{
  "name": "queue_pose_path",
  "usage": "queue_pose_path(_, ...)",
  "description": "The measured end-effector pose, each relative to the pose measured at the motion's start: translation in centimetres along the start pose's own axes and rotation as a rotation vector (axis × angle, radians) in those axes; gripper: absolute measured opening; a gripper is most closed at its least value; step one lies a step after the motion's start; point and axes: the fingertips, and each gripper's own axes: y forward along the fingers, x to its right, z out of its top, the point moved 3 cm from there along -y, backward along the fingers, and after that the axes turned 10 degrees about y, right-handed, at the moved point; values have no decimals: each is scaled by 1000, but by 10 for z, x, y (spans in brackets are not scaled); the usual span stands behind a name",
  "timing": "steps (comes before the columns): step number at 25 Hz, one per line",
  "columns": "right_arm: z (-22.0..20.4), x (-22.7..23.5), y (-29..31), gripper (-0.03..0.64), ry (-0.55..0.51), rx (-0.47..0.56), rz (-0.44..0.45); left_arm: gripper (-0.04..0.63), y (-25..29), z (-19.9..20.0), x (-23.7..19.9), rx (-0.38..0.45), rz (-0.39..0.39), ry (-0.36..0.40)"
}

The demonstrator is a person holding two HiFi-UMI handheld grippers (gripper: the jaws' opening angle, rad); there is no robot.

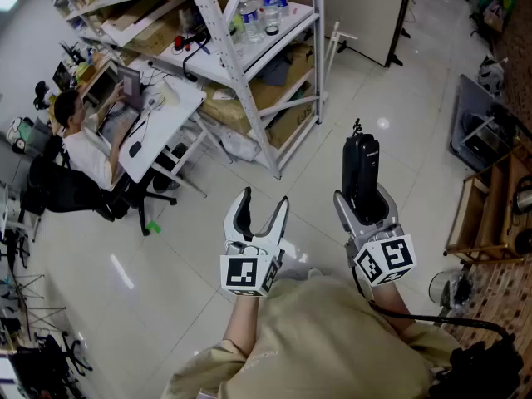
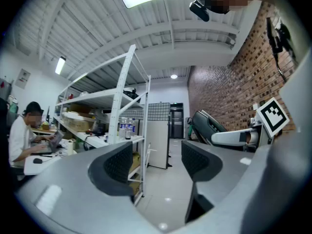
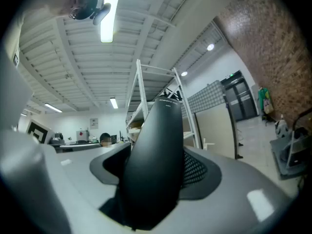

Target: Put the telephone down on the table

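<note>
Telephone (image 1: 362, 173) clamped in my right hand-held gripper (image 1: 363, 202)
It is black and sits between both jaws, reaching out past their tips, above the floor (image 1: 191, 231). My left hand-held gripper (image 1: 264, 204), near it on the left side, is released, and I see nothing between its jaws.

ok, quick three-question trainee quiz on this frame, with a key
1. True or false: the left gripper is empty, with its jaws apart.
2. What does the right gripper hold? A) a bottle B) the black telephone C) a mouse
3. Fill in: the water bottles stand on a white ____.

Key: 1 true; 2 B; 3 shelf.
</note>
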Motion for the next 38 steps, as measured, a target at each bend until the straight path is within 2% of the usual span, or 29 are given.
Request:
queue_pose_path(4, 21, 34, -28, 299, -23, 25, -81, 313, 32, -4, 41, -44, -109, -36)
queue_pose_path(6, 34, 39, -51, 299, -35, 63, -144, 313, 47, 3, 60, 22, -183, -54)
queue_pose_path(9, 41, 42, -93, 299, -77, 146, -318, 313, 69, 4, 91, 64, -363, -103)
queue_pose_path(14, 18, 29, -168, 299, -83, 229, -575, 313, 68, 5, 144, 114, -637, -148)
queue_pose_path(16, 14, 8, -202, 299, -106, 261, -691, 313, 57, 9, 170, 132, -759, -170)
queue_pose_path(21, -8, -53, -276, 299, -117, 327, -918, 313, 3, 11, 219, 130, -1003, -193)
queue_pose_path(25, 2, -86, -339, 300, -95, 375, -1089, 313, -33, 44, 274, 136, -1198, -219)
queue_pose_path(29, 8, -118, -400, 299, -100, 412, -1234, 313, -65, 68, 322, 127, -1330, -258)
queue_pose_path(33, 8, -137, -465, 299, -92, 456, -1354, 313, -97, 73, 385, 108, -1439, -262)
queue_pose_path(38, -4, -170, -543, 299, -82, 545, -1470, 313, -154, 93, 448, 156, -1557, -244)
